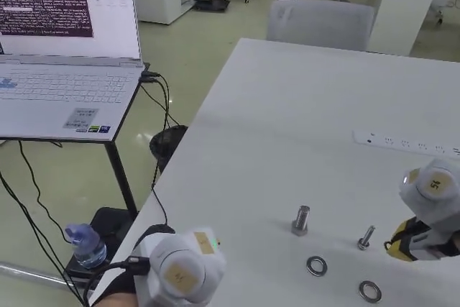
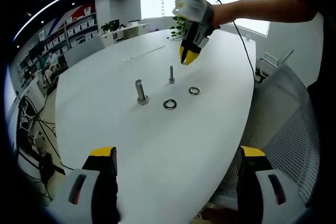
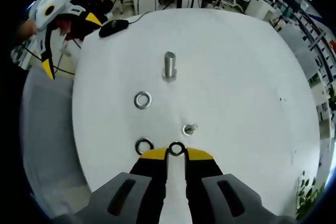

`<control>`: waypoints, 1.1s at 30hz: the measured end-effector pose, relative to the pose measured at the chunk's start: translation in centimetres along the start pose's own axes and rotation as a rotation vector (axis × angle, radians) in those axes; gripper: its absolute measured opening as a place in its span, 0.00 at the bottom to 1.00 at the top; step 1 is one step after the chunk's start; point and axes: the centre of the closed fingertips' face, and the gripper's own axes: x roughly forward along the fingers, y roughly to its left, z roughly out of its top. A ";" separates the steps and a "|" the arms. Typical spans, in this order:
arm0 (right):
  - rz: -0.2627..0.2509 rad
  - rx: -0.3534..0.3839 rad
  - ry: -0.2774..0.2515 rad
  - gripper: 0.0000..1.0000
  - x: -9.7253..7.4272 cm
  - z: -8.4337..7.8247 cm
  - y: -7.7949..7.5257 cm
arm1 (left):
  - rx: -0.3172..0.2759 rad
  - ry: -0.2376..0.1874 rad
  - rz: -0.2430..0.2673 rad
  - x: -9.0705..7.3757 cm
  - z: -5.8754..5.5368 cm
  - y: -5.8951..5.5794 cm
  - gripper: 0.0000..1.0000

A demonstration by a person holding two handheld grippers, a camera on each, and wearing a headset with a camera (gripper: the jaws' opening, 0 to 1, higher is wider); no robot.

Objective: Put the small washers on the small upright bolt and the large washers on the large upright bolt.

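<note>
Pinching a washer (image 3: 177, 149) in its fingers (image 3: 152, 156), the right gripper (image 3: 177, 153) hovers just short of the small bolt (image 3: 189, 128). Next, probably: centre hole over tip, then release. Left gripper (image 2: 177, 153) gapes wide, empty.

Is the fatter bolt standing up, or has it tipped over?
Upright. The large bolt stands on its head on the table, with its shaft pointing straight up.

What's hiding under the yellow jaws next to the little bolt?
The right gripper pinches a small washer at its jaw tips. Below them another washer lies on the table, partly covered by one jaw. The table farther under the jaws is hidden.
</note>
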 end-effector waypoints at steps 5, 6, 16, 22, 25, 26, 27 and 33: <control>-0.011 0.006 -0.008 0.13 -0.2 1.1 -0.6 | -0.001 -0.003 -0.003 0.0 0.1 -0.1 0.95; -0.010 0.005 -0.010 0.13 -0.1 1.3 -0.6 | 0.000 -0.004 -0.003 0.0 0.1 -0.1 0.95; -0.007 -0.003 0.005 0.13 1.0 1.9 -0.7 | -0.001 -0.004 -0.004 0.0 0.1 0.3 0.96; -0.003 -0.004 0.016 0.13 1.2 1.8 -1.0 | -0.004 -0.008 -0.021 0.2 0.1 0.1 0.99; 0.000 -0.005 0.018 0.13 1.3 1.9 -1.0 | -0.002 -0.010 -0.022 0.1 0.2 0.2 0.99; 0.002 -0.007 0.021 0.13 1.4 1.9 -1.0 | -0.002 -0.010 -0.023 0.1 0.2 0.2 0.99; 0.004 -0.008 0.025 0.13 1.5 1.9 -1.0 | -0.002 -0.008 -0.024 0.1 0.1 0.2 0.99; 0.006 -0.017 0.040 0.13 1.9 1.6 -1.1 | 0.002 -0.008 -0.022 0.1 0.2 0.2 0.99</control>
